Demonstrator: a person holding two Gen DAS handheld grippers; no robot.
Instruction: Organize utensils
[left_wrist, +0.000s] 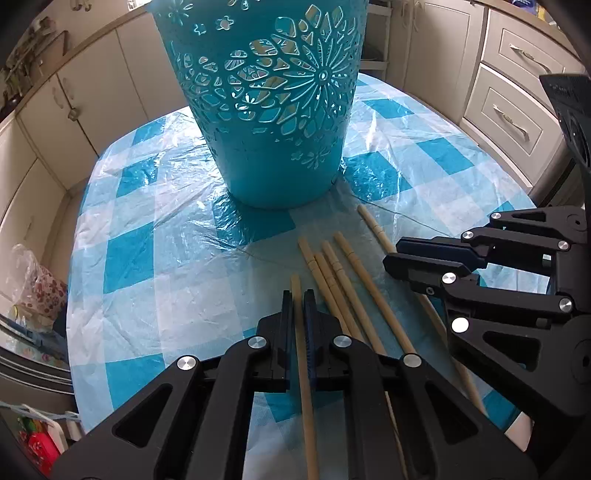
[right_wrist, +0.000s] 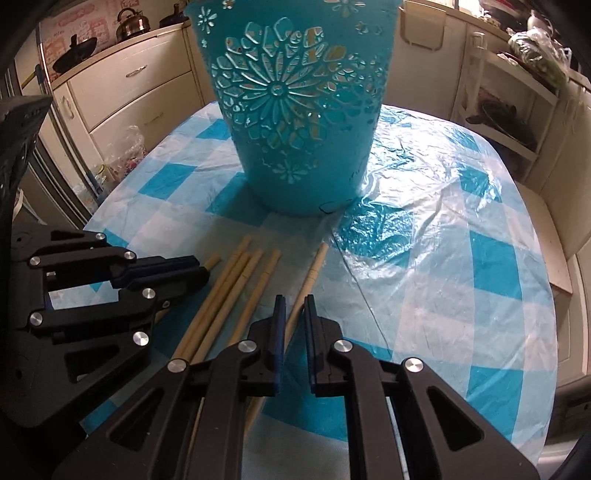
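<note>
A tall teal basket (left_wrist: 273, 110) (right_wrist: 303, 110) with flower cut-outs stands upright in the middle of the table. In front of it, several loose wooden chopsticks (left_wrist: 332, 280) (right_wrist: 236, 288) lie side by side on the cloth. My left gripper (left_wrist: 297, 295) (right_wrist: 203, 271) is shut on the leftmost chopstick (left_wrist: 295, 284), which runs lengthwise between its fingers. My right gripper (right_wrist: 294, 299) (left_wrist: 390, 254) is shut on the rightmost chopstick (right_wrist: 317, 266) (left_wrist: 373, 225), which crosses its jaws at a slant. Both grippers point down at the cloth, close beside each other.
The round table (left_wrist: 147, 258) (right_wrist: 461, 258) carries a blue-and-white checked cloth under crinkled clear plastic. Cream cabinets and drawers (left_wrist: 517, 110) surround it. A plastic bag (left_wrist: 33, 288) sits low at the left. An open shelf (right_wrist: 517, 122) stands to the right.
</note>
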